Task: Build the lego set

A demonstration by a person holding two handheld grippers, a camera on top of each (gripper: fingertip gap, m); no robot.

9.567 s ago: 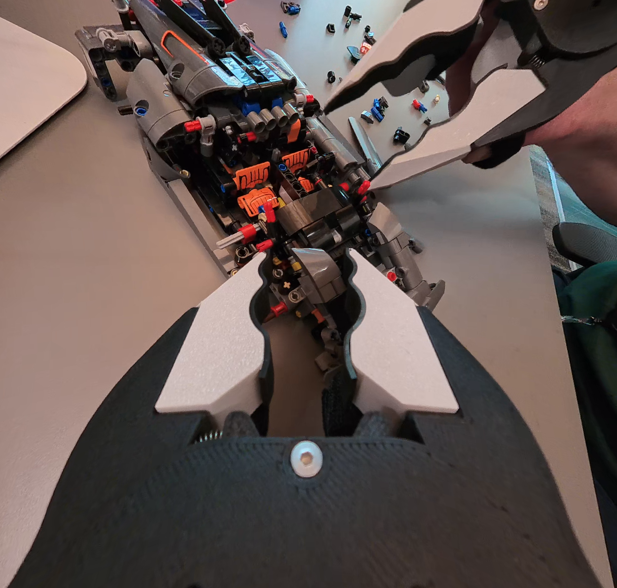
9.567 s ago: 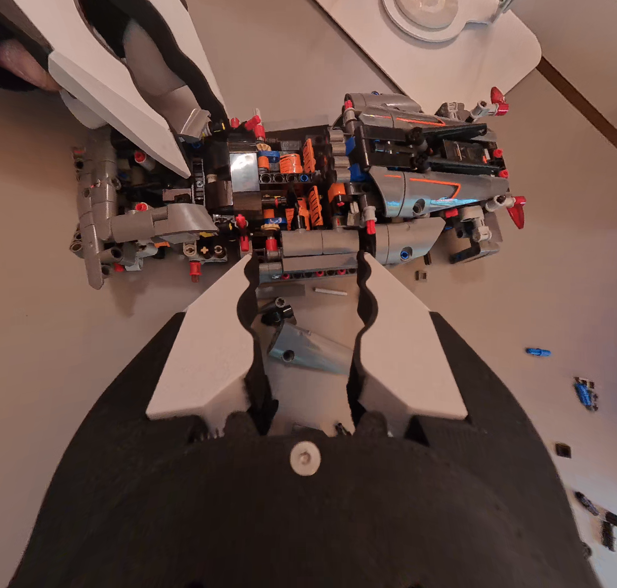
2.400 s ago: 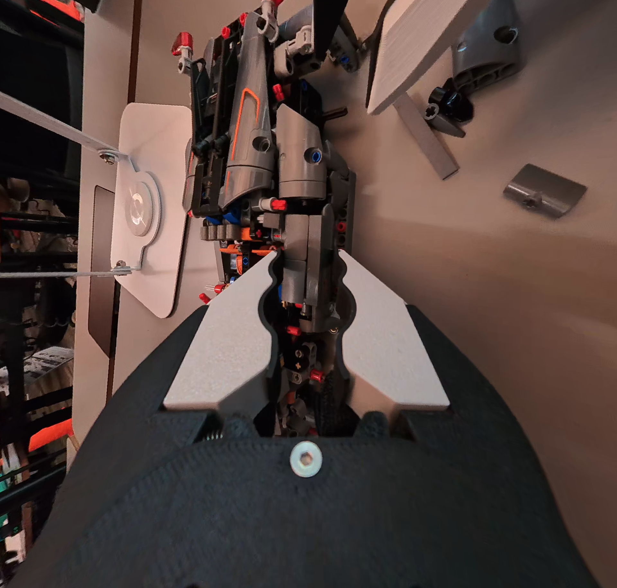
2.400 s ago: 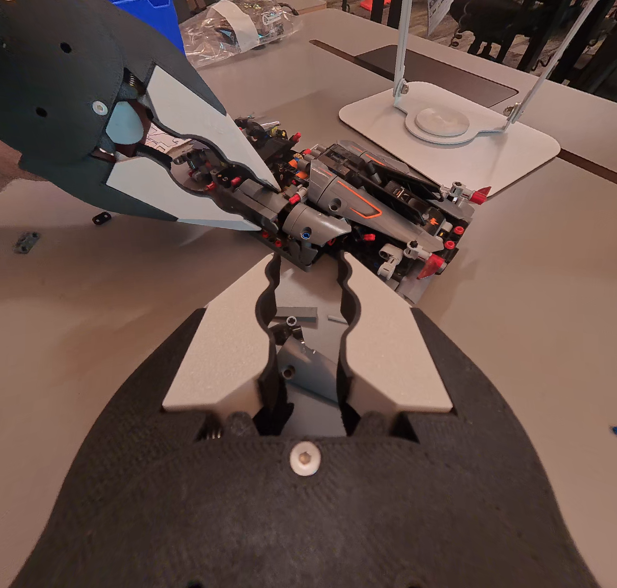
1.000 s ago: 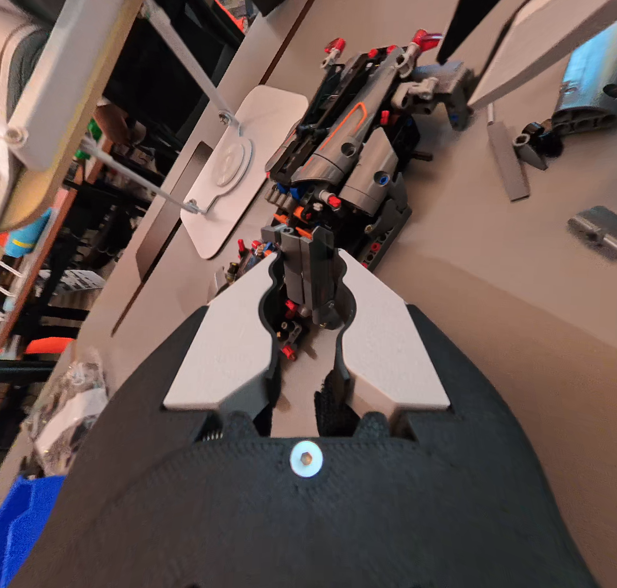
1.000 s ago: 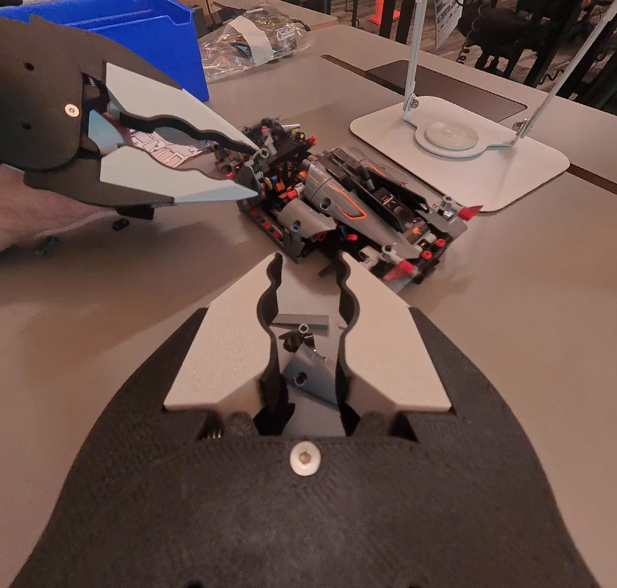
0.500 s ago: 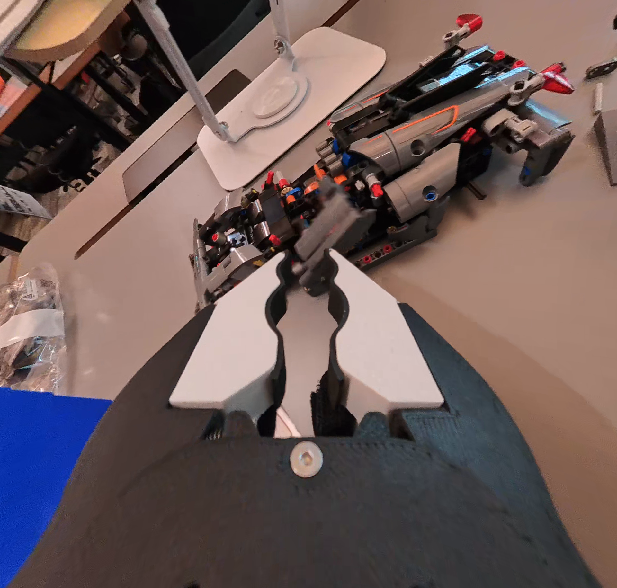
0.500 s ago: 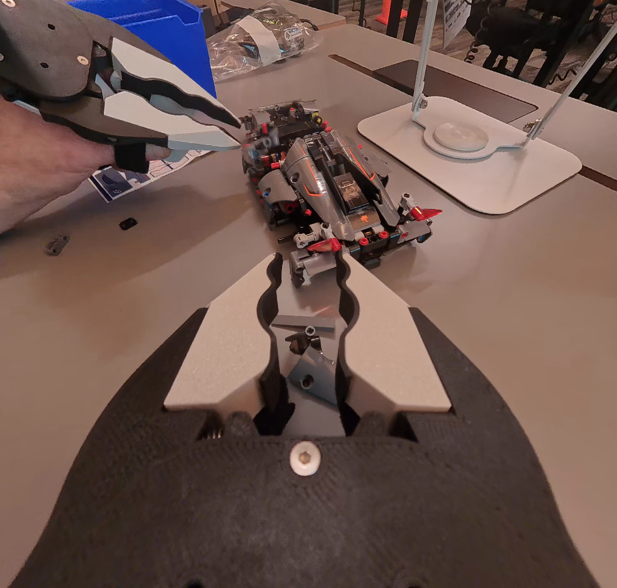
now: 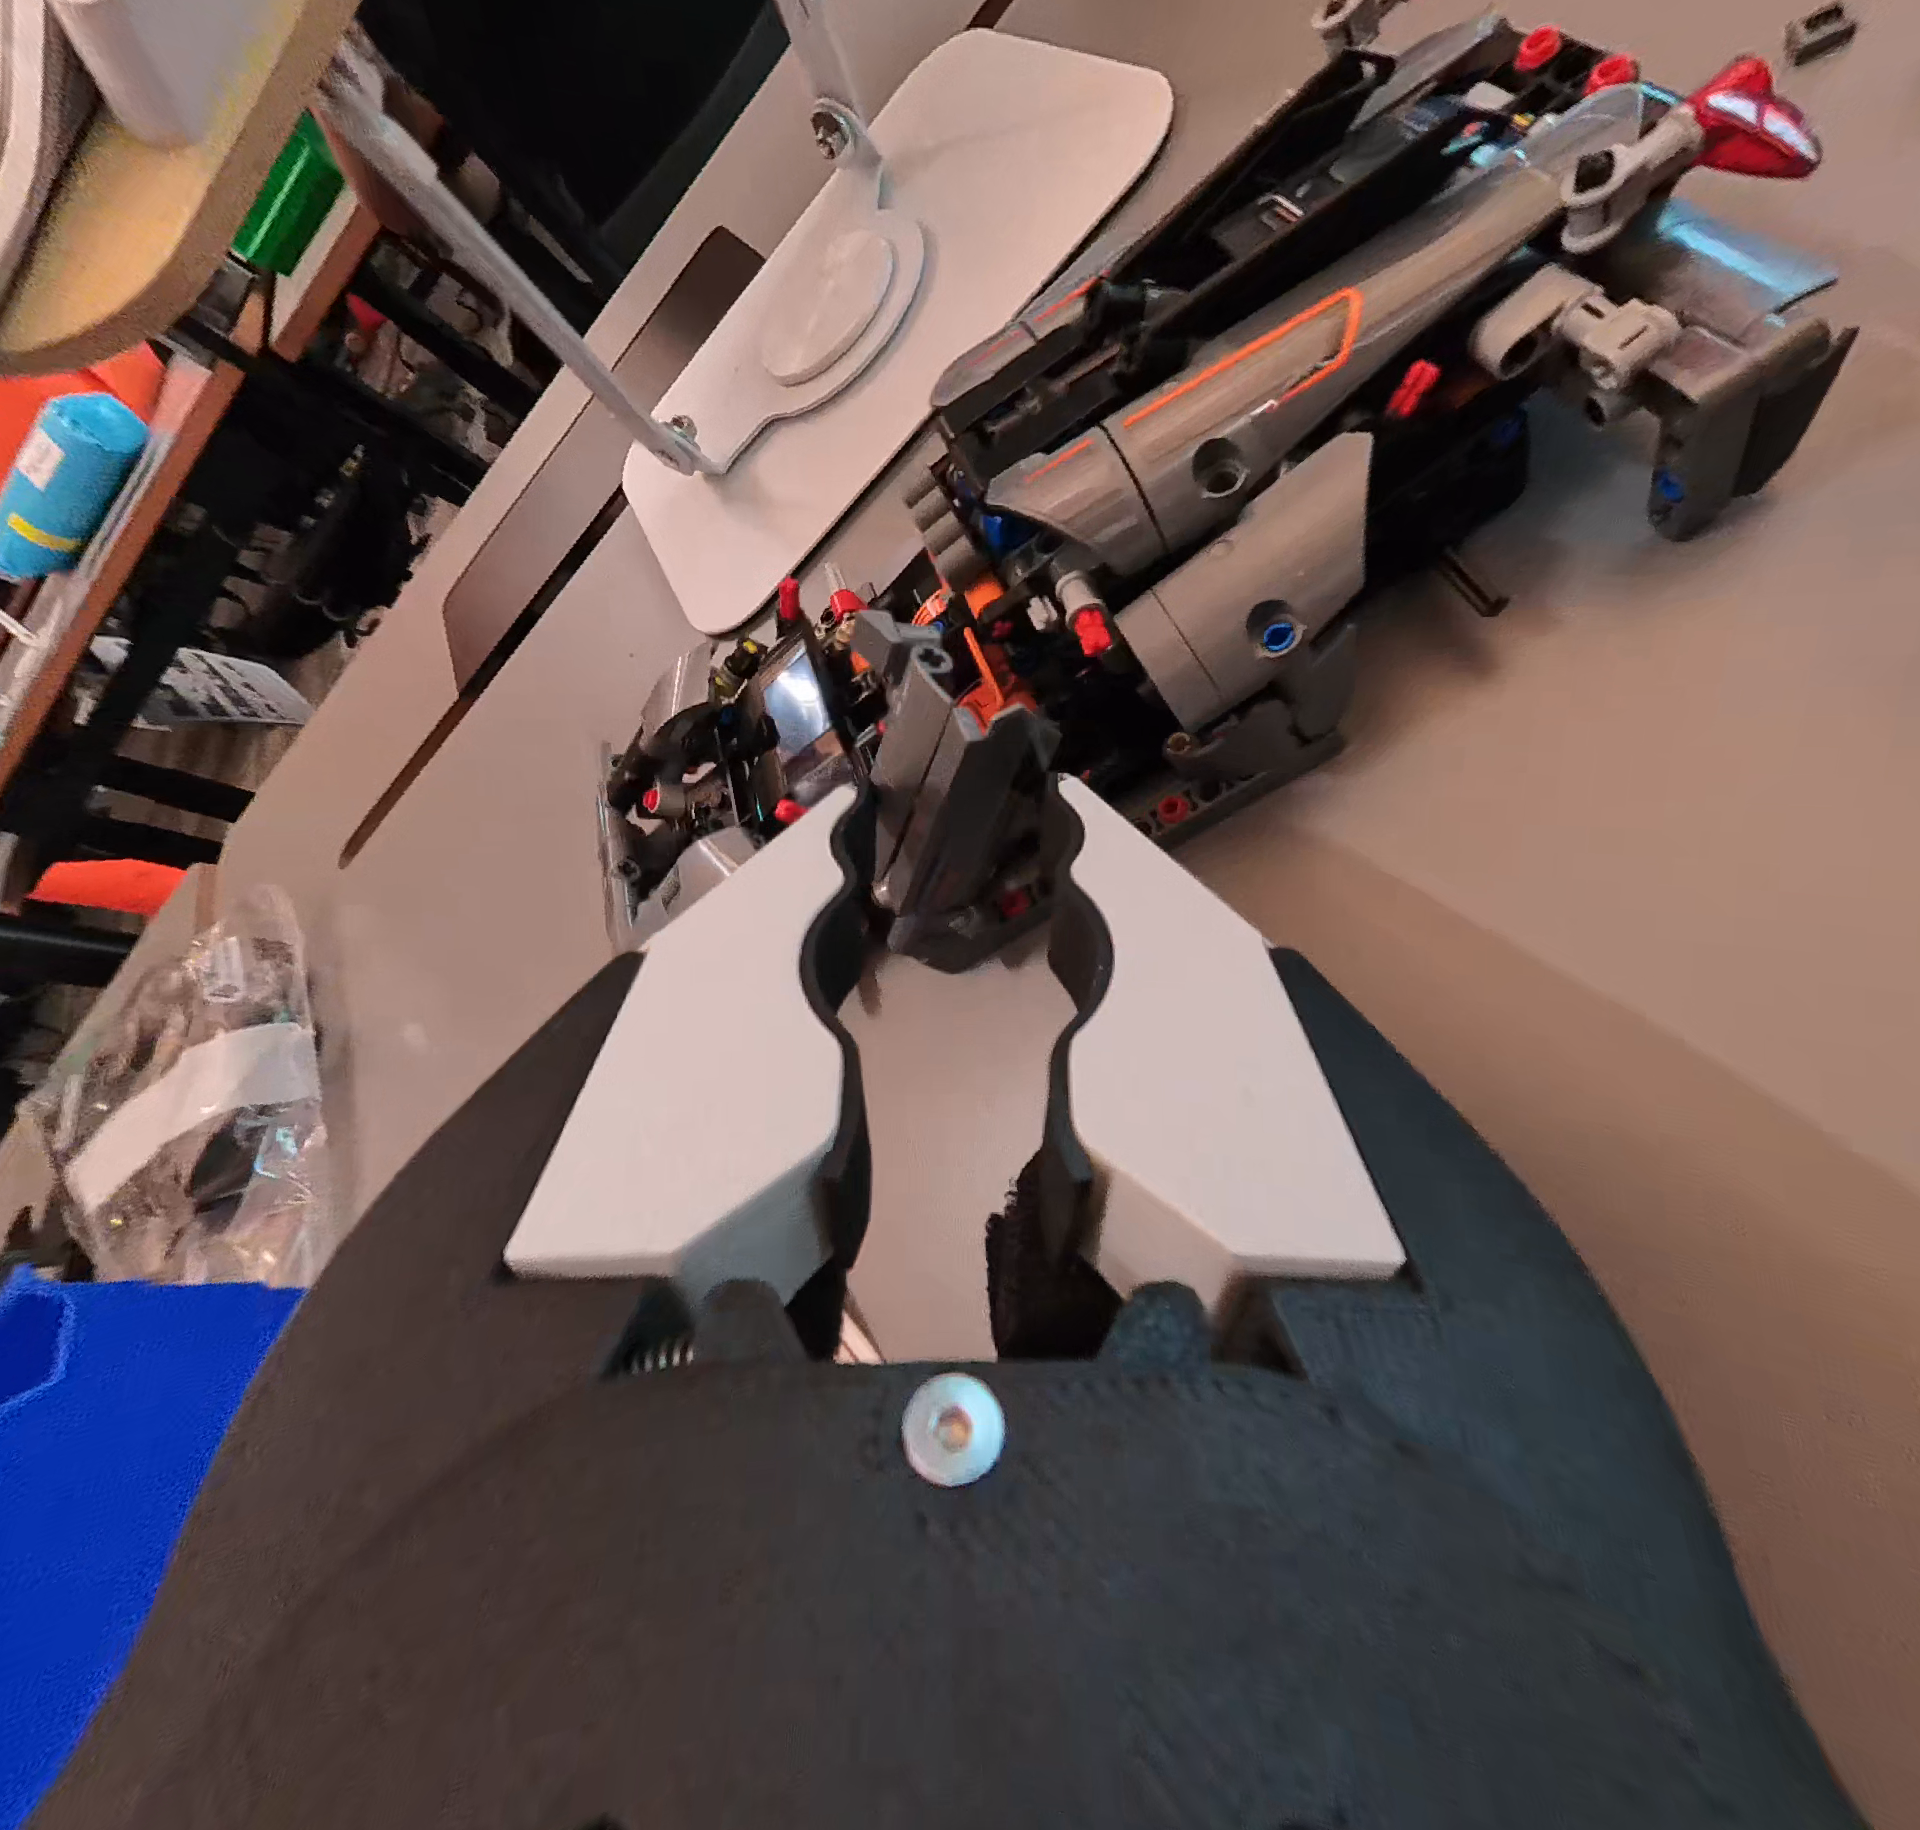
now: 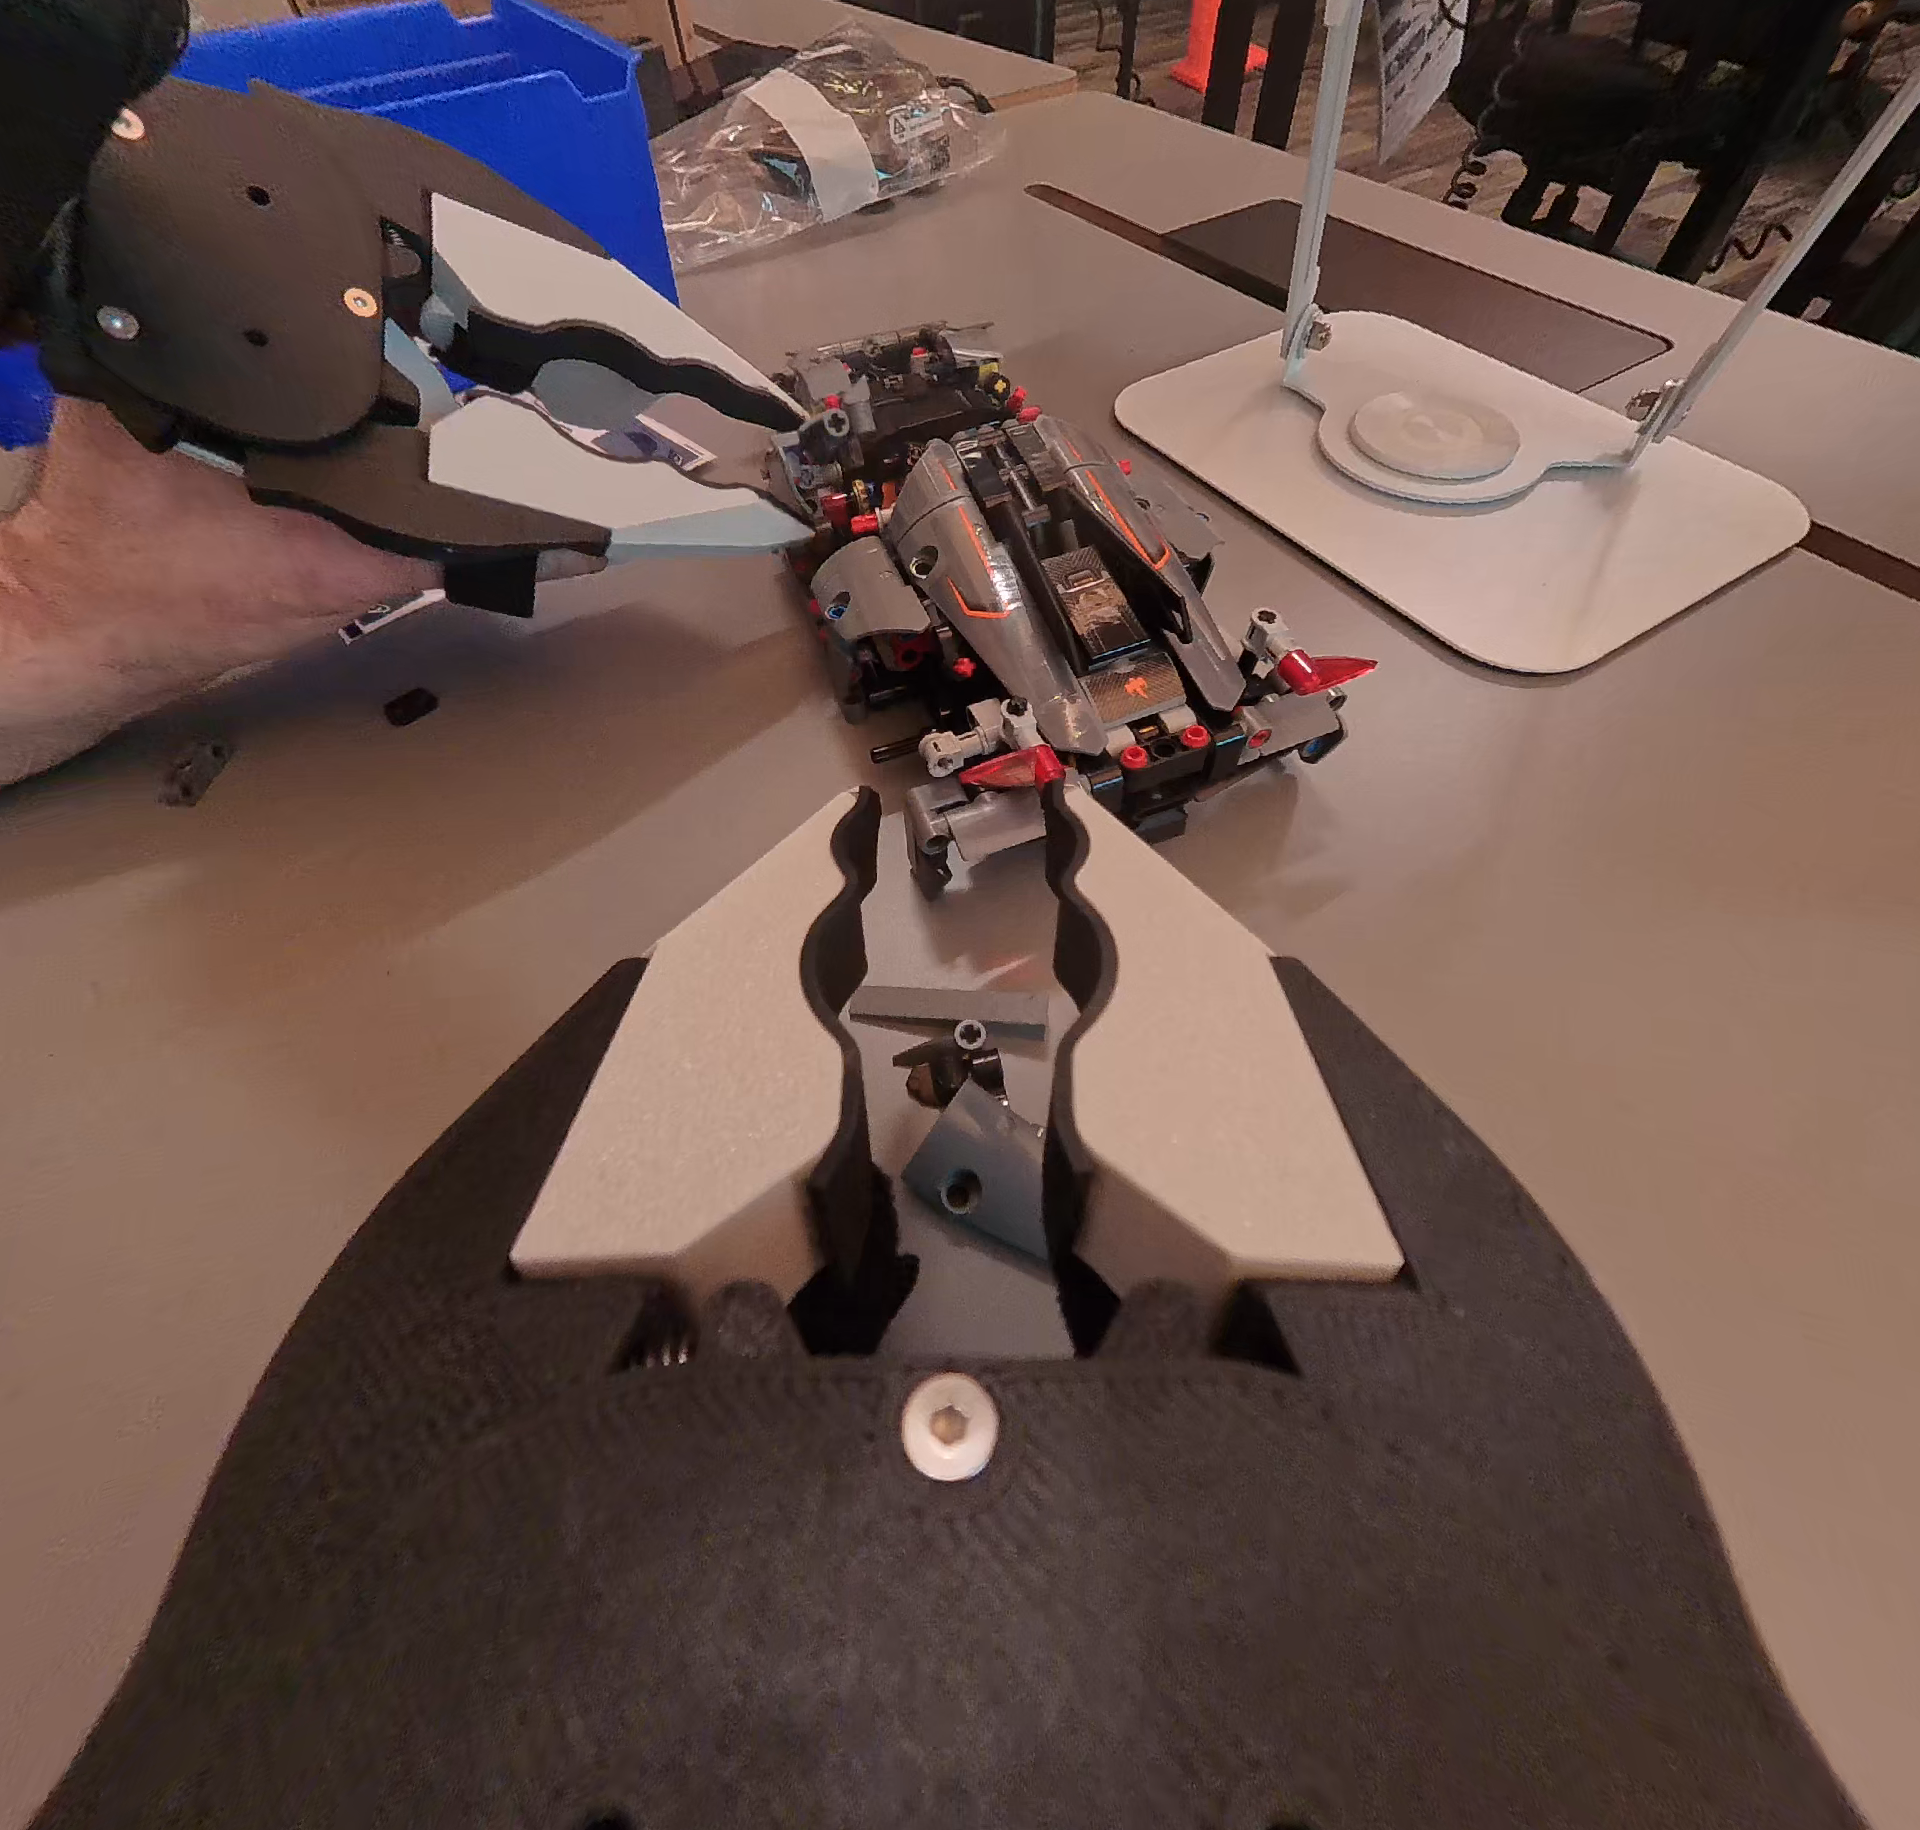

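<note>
The grey, black and orange lego car [image 10: 1039, 585] stands flat on the table, its red-tipped rear toward my right gripper. It also shows in the left wrist view [image 9: 1299, 409]. My left gripper [image 9: 961, 824] is shut on a dark grey side panel [image 9: 935, 772] near the car's front, which tilts up between the fingers. It shows at the left of the right wrist view [image 10: 800, 476]. My right gripper [image 10: 961, 804] is open and empty, just behind the car. On the table under it lie a flat grey piece [image 10: 951, 1011], a black connector [image 10: 935, 1074] and a curved grey panel [image 10: 982, 1188].
A white stand base [image 10: 1455, 492] with metal rods sits right of the car. A blue bin [image 10: 468, 107] and a plastic bag of parts [image 10: 831, 149] are behind the left gripper. Small dark pieces [image 10: 410, 708] lie near the person's hand [image 10: 104, 617]. The gap from one gripper's tips to the other's is roughly 15 centimetres. The black connector [image 10: 935, 1074] is about 7 centimetres from my right fingertips and 15 centimetres from my left.
The left gripper lifted and turned the car, then set it flat with its rear toward the right gripper. It has moved closer and still holds the side panel. The right gripper has hardly moved.
</note>
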